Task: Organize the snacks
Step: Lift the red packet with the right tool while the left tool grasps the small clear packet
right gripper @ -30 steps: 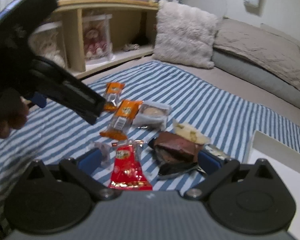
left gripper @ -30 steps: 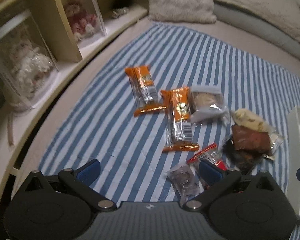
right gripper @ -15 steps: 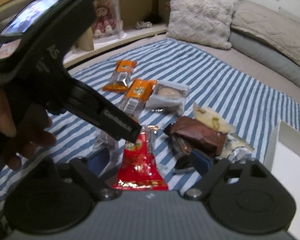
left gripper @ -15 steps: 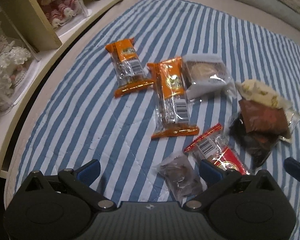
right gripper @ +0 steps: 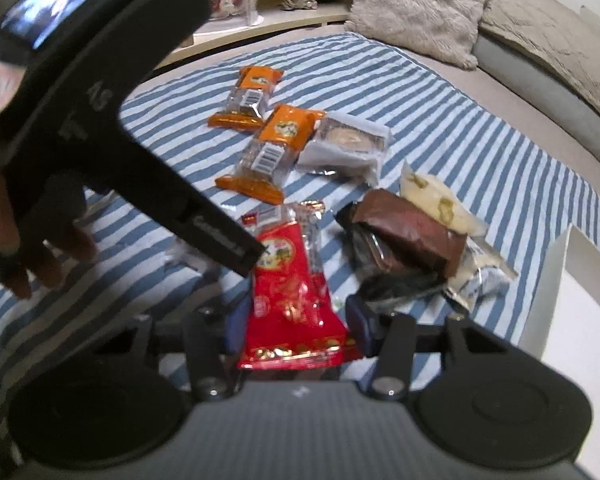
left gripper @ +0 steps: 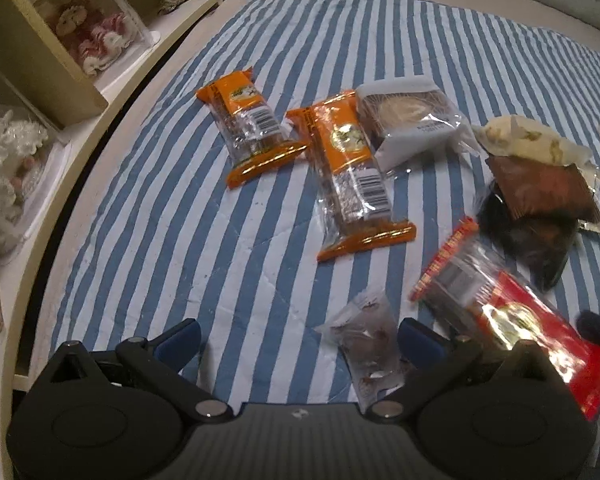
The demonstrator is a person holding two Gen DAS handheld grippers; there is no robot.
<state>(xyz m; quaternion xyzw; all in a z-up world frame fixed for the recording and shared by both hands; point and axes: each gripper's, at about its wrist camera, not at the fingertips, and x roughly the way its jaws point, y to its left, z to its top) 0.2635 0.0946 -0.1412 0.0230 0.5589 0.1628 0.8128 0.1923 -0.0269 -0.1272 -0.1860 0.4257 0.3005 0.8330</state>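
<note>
Snack packets lie on a blue-and-white striped blanket [left gripper: 188, 216]. My right gripper [right gripper: 296, 320] has its fingers closing around a red packet [right gripper: 290, 280]; a gap still shows on the right side. The red packet also shows in the left wrist view [left gripper: 512, 320]. My left gripper [left gripper: 298, 336] is open above the blanket, with a small clear packet of dark pieces [left gripper: 370, 344] between its fingers. Two orange bars [left gripper: 246, 124] [left gripper: 350, 172], a grey-wrapped round cake [left gripper: 410, 116], and a pile with a brown packet [left gripper: 544, 188] and a cream packet [left gripper: 528, 140] lie beyond.
A wooden shelf [left gripper: 56, 60] with doll boxes runs along the left. A fluffy pillow [right gripper: 420, 8] and a sofa cushion [right gripper: 560, 40] lie at the back. A white box [right gripper: 580, 320] stands at the right. The left hand-held device [right gripper: 100, 100] fills the right view's left side.
My right gripper's fingers have narrowed from wide open around the red packet. Both grippers have moved forward and lower toward the snacks.
</note>
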